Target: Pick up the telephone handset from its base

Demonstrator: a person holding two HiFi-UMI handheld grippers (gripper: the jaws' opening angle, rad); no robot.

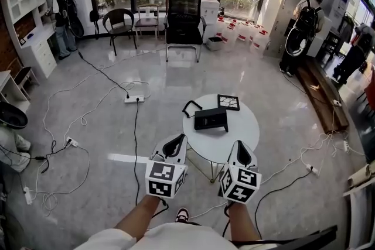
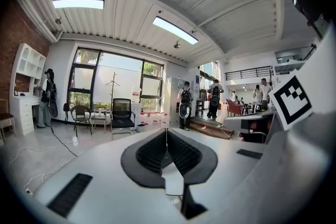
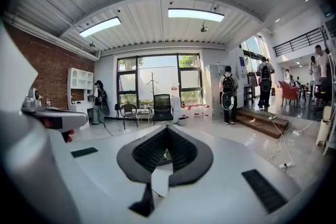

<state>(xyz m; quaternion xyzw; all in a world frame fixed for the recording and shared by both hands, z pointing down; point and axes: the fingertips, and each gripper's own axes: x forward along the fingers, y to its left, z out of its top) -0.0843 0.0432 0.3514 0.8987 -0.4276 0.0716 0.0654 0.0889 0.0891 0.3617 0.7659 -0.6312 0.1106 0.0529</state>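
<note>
Left gripper [image 1: 177, 142] and right gripper [image 1: 240, 148] closed on nothing; telephone [image 1: 211, 119] dead ahead between them, neither clearly nearer.

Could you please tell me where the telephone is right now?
In the head view, the telephone sits on the round white table, right of frame centre, just below and left of the black square tile.

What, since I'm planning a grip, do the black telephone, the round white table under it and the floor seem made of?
Black telephone: probably moulded plastic, matt, no glints, though small here. Round white table: smooth, evenly bright top, perhaps laminate or painted wood. Grey floor: polished stone or tile; it mirrors the windows.
</note>
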